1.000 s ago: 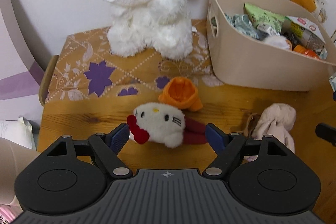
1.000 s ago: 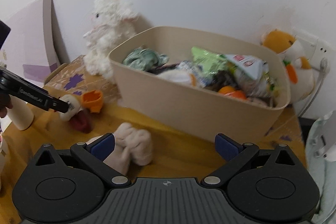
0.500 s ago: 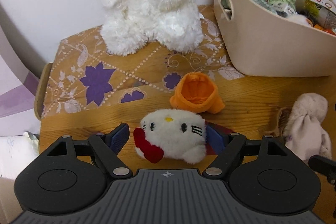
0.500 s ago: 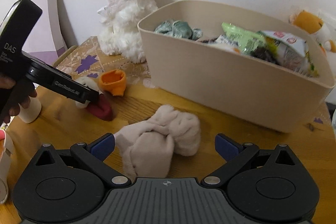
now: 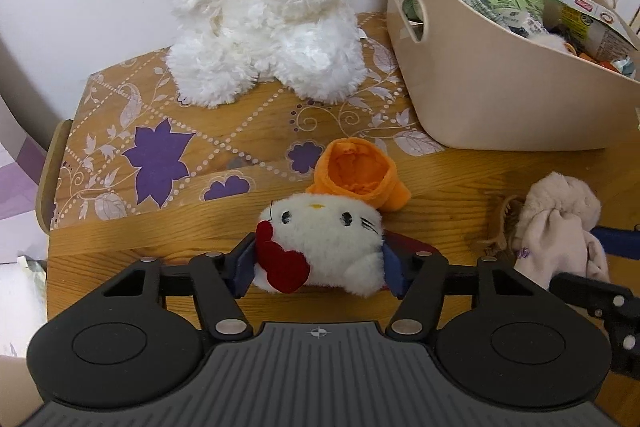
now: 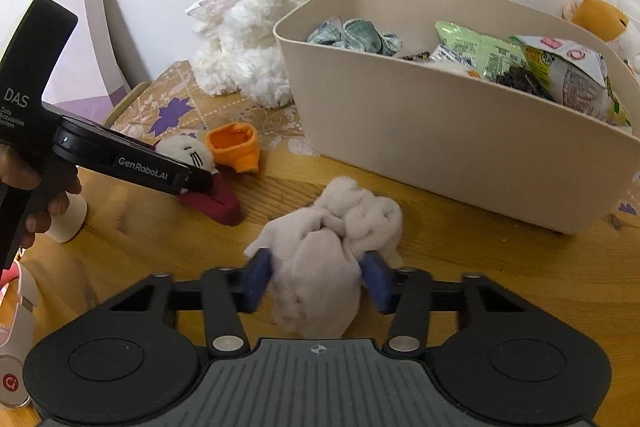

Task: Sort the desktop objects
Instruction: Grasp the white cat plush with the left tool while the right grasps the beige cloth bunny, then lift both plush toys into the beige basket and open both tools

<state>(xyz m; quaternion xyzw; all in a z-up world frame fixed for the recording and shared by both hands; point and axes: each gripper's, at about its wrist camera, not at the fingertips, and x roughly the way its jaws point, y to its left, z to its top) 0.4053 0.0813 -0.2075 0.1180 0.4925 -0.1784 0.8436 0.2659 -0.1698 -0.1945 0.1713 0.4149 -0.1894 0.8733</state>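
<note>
**Both grippers clamp soft items on a wooden desk, ready to lift toward a bin**

The left gripper point(image 5: 318, 269) has its two blue-padded fingers pressed against the sides of a small white cat plush point(image 5: 320, 245) with a red bow. The plush lies on the wooden desk point(image 5: 460, 187), face up toward the camera, and the fingers squeeze its head across the widest part, likely because the round head gives the firmest hold. A dark red part of the plush trails behind the right finger. Touching the top of the plush is an orange fabric cup-shaped piece point(image 5: 356, 175), lying open-mouthed on the desk.

The right gripper point(image 6: 316, 277) is closed around a crumpled pale beige sock bundle point(image 6: 332, 239), its pads sunk into the cloth at the narrow middle. The bundle still rests on the desk.

Just behind both items stands a beige plastic bin point(image 6: 440, 131), already holding snack packets and a balled green sock, so it seems the intended destination. A large white rabbit plush point(image 5: 264, 15) sits upright on a patterned mat point(image 5: 160, 155) against the wall, beside the bin.

Both items appear gripped but not yet lifted.
</note>
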